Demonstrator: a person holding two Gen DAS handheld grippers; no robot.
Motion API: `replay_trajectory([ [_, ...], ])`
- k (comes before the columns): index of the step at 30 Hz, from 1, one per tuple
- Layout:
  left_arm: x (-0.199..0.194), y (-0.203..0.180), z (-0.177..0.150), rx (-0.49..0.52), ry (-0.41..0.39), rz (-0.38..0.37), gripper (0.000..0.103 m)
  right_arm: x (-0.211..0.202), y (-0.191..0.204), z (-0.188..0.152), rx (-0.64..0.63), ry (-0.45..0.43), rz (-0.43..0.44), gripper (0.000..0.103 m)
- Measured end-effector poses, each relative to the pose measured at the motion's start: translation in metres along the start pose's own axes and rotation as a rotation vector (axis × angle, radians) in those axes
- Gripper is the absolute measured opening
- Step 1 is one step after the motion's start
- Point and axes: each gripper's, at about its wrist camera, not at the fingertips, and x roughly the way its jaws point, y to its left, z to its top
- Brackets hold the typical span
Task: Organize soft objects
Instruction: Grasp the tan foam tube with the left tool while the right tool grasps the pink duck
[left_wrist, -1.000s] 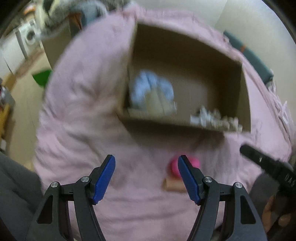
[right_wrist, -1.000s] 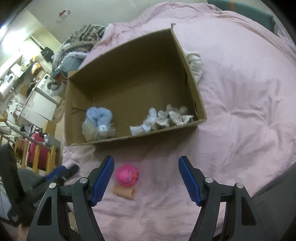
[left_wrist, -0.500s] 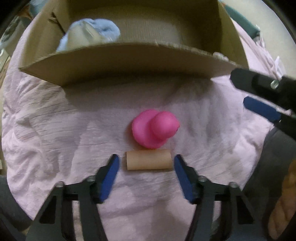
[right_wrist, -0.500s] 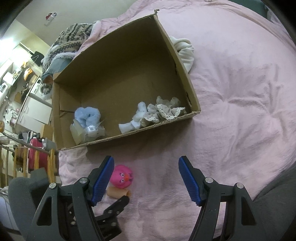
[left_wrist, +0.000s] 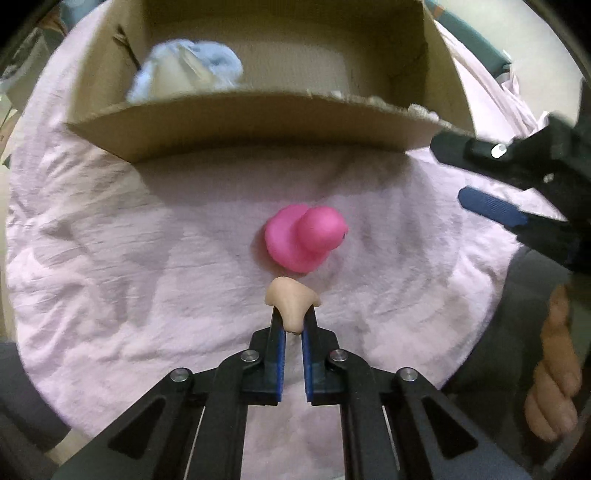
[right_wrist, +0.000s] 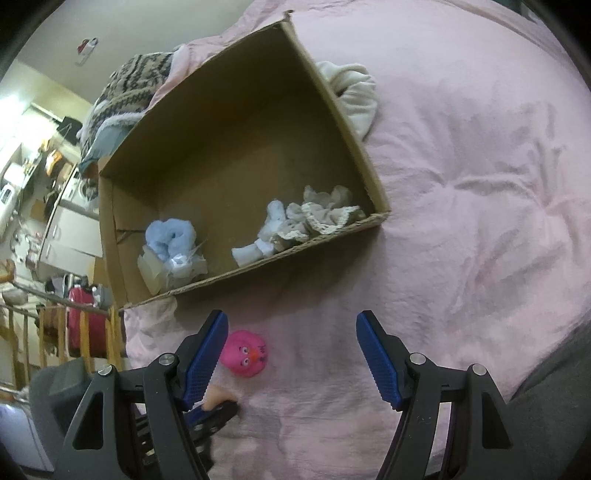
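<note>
Left gripper (left_wrist: 292, 325) now pinches the beige soft tube (left_wrist: 291, 300), squashing it; half a second ago its jaws straddled the tube unclamped. Tube lies on the pink blanket (left_wrist: 110, 258), just beside the pink rubber duck (left_wrist: 306, 238), before the cardboard box (right_wrist: 236, 162). Right gripper (right_wrist: 291, 354) unchanged: jaws wide, empty.

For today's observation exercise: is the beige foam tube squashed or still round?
Squashed. The left gripper pinches the beige foam tube thin between its pads, and the free end bulges wide above them.

Dim indoor light, fisheye-bent edges, slight motion blur.
</note>
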Motion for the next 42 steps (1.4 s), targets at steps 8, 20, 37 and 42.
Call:
replay_trajectory([
  [8,-0.054,0.020,0.009,-0.022,-0.111,0.088,0.008,0.002,0.003,-0.001,-0.011,0.008,0.006,0.076],
  [20,-0.076,0.058,0.025,-0.078,-0.188,0.166,0.008,0.038,0.046,-0.018,-0.217,0.145,0.023,0.076],
  [37,-0.048,0.070,0.024,-0.169,-0.122,0.151,0.008,0.086,0.071,-0.039,-0.344,0.234,-0.045,0.041],
  [42,-0.043,0.067,0.026,-0.164,-0.112,0.153,0.008,0.079,0.071,-0.041,-0.359,0.221,-0.046,0.034],
])
